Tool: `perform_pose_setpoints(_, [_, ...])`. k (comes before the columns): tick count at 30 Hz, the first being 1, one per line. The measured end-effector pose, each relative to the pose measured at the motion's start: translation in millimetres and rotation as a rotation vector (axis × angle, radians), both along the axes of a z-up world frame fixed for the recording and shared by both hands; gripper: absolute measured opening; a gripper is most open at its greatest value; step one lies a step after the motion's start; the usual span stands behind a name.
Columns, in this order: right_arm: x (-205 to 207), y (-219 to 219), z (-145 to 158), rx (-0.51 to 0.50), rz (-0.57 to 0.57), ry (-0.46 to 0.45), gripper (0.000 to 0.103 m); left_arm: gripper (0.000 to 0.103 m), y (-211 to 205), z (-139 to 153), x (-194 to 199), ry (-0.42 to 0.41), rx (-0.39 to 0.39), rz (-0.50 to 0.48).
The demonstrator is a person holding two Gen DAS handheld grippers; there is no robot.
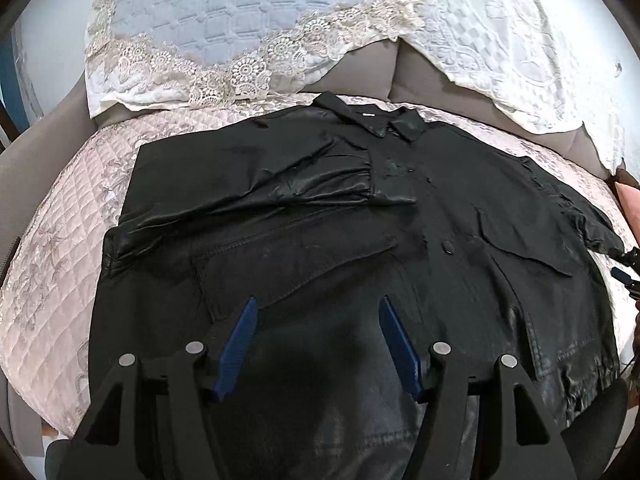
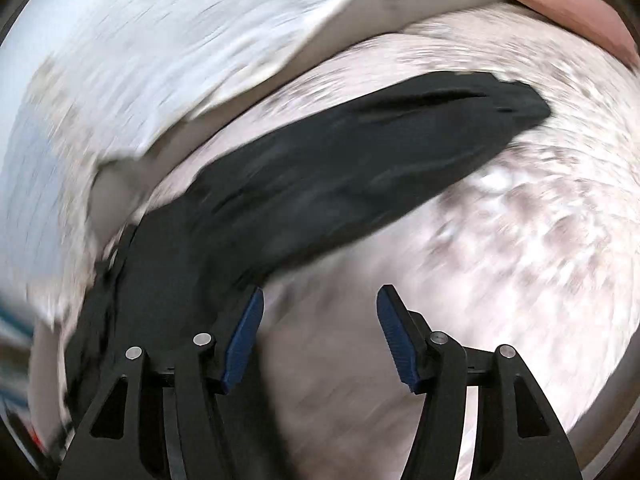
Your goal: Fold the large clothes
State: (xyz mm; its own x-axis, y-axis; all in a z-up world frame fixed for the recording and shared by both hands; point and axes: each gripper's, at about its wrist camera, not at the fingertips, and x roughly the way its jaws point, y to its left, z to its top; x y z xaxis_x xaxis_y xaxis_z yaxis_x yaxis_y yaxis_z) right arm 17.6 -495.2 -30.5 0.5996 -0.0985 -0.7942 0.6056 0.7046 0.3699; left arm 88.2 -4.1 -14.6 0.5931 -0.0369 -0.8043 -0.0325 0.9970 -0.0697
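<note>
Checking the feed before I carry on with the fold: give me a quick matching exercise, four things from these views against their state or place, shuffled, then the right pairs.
Things:
1. left gripper
2. folded sleeve
3. other sleeve
4. lace-trimmed pillow

States or places:
A. stretched out over the pale quilt, away from the jacket body
B. open, over the jacket's lower front
C. behind the collar, leaning on the sofa back
D. laid across the jacket's chest

Pairs: 1-B, 2-D, 3-A, 4-C
</note>
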Motion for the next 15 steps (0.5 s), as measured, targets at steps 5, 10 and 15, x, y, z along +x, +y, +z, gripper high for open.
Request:
perform_pose_setpoints(5, [-9.2,-77.7,-17.5,0.076,-0.184,-0.034,0.061,0.065,5.0,-10.2,13.0,0.019,0.001,0.025])
perform_pose_setpoints(10, [-13.1,-126.5,-26.9,0.119,-0.289,-0.094,0.061,0.065,6.9,-22.4,19.6,0.053,0.006,0.042])
perform_pose_setpoints(15, [5.2,-148.6,-28.5,0.102,-0.336,-0.078,0.048,0.065,2.6,-31.5,22.1,0.081,0.013,0.043])
